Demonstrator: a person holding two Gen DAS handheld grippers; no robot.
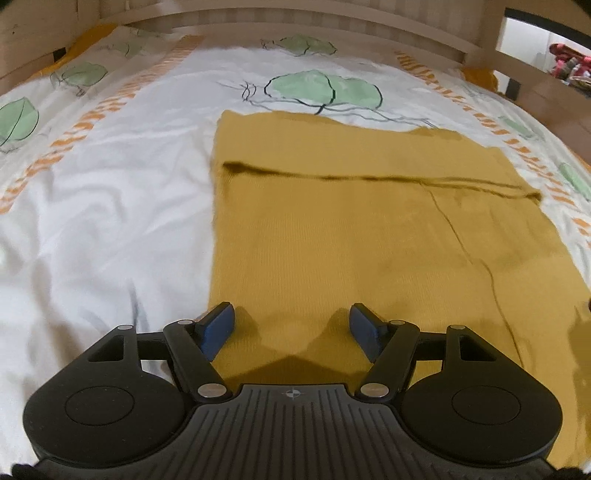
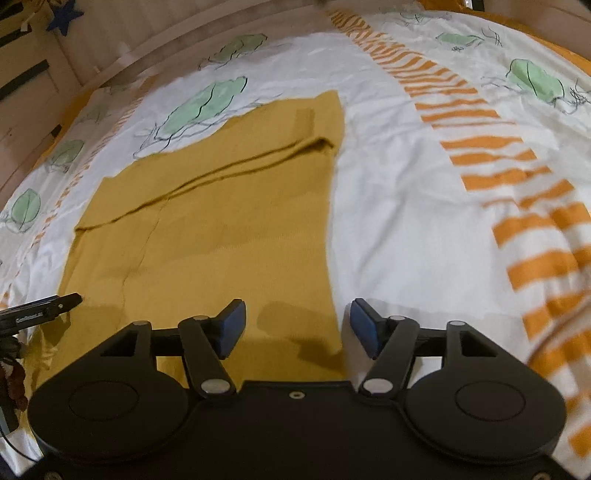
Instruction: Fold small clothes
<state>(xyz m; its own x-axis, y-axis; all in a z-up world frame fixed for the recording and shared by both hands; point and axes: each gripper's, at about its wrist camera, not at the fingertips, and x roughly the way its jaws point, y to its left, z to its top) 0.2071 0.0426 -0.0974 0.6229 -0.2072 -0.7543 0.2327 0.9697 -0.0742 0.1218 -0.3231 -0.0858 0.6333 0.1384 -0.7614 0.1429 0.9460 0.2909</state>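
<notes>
A mustard-yellow knit garment (image 1: 351, 229) lies flat on the bed, partly folded, with a fold edge running across its far part. In the left wrist view my left gripper (image 1: 291, 328) hovers over the garment's near left corner, jaws wide apart, nothing between the blue pads. In the right wrist view the same garment (image 2: 229, 229) fills the left half. My right gripper (image 2: 297, 326) stands open above its near right edge; cloth lies under the gap, untouched by the pads.
The bed cover (image 1: 110, 206) is white with green leaf prints and orange striped bands (image 2: 480, 155). A wooden bed frame (image 1: 295, 22) runs along the far side. The tip of the other gripper (image 2: 48, 304) shows at the left edge of the right wrist view.
</notes>
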